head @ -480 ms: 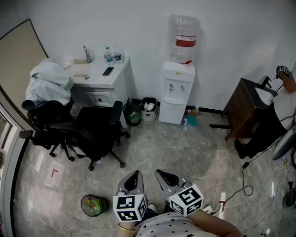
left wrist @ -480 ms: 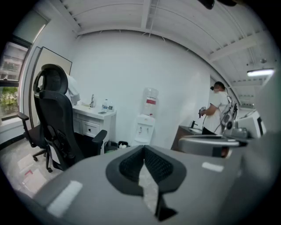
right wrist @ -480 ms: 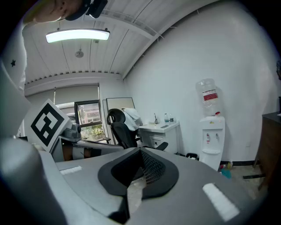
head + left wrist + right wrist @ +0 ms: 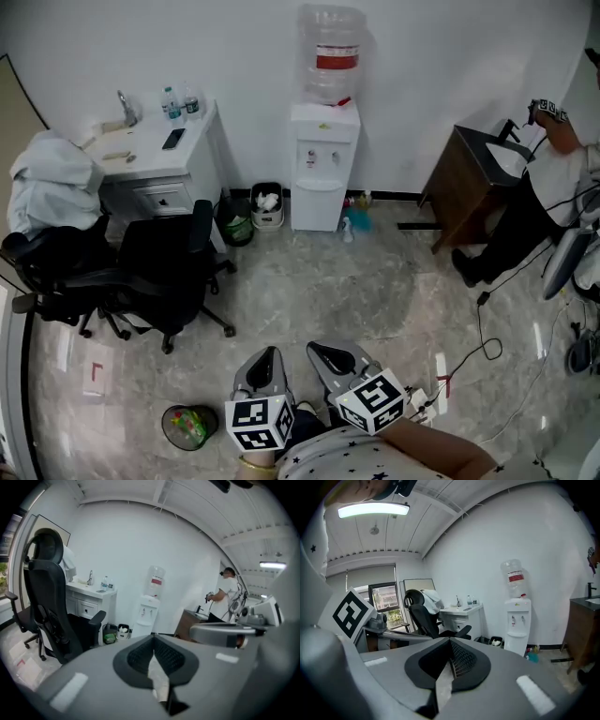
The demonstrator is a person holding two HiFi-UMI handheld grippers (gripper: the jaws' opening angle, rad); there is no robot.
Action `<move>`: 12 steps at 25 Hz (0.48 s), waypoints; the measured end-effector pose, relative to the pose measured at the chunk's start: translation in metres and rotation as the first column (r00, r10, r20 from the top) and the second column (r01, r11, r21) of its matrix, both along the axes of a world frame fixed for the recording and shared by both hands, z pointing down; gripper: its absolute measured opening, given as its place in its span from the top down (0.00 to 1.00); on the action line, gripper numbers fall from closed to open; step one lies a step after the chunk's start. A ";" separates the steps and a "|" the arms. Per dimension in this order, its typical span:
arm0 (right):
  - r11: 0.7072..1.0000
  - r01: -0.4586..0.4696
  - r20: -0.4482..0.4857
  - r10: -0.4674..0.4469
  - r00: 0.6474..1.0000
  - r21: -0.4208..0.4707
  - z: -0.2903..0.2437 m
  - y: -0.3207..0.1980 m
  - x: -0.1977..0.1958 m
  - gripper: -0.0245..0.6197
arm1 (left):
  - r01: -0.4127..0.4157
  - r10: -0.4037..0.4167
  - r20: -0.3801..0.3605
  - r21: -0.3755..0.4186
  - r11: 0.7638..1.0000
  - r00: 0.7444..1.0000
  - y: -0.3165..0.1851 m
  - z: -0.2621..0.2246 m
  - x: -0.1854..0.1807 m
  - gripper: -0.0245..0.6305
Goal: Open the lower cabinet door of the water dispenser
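Observation:
The white water dispenser [image 4: 323, 155] stands against the far wall with a clear bottle [image 4: 330, 52] on top. Its lower cabinet door [image 4: 316, 206] is closed. In the left gripper view the dispenser [image 4: 148, 613] is small and far off, past the jaw tips. The right gripper view has the dispenser [image 4: 517, 620] to the right of centre. My left gripper [image 4: 265, 364] and right gripper [image 4: 328, 356] are held side by side at the bottom of the head view, far from the dispenser. Both are shut and hold nothing.
Two black office chairs [image 4: 159, 267] and a white desk [image 4: 155, 155] stand at the left. Small bins [image 4: 267, 206] sit beside the dispenser. At the right are a brown cabinet [image 4: 469, 187], a person [image 4: 562, 141] and floor cables [image 4: 487, 347]. A round bin [image 4: 190, 427] is by my left gripper.
The head view has swung to the right, so the dispenser, desk and chairs now sit further left in the picture. Both grippers keep their places at the bottom, still shut.

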State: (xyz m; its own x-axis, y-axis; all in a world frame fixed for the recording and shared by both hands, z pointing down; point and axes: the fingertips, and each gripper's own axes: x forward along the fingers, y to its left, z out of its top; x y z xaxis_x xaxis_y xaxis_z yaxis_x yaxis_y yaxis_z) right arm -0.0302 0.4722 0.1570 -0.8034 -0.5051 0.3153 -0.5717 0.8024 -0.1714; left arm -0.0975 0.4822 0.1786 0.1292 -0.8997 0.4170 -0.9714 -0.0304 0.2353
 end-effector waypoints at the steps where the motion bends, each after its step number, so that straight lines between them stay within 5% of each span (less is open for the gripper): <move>1: 1.000 0.001 -0.007 -0.001 1.000 -0.005 0.003 -0.004 0.000 0.96 | -0.006 0.006 -0.003 -0.002 1.000 1.000 -0.005 0.002 0.002 0.95; 12: 0.999 0.005 -0.008 -0.005 1.000 -0.039 0.026 -0.130 0.000 0.96 | -0.060 0.061 0.008 -0.063 0.996 0.998 -0.132 0.032 0.013 0.95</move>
State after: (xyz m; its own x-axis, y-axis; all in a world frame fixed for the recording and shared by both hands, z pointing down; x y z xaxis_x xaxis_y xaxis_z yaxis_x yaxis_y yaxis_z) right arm -0.0298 0.3423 0.1834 -0.8033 -0.4884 0.3409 -0.5692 0.7981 -0.1978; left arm -0.0847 0.3506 0.2102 0.1784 -0.8625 0.4736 -0.9705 -0.0750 0.2290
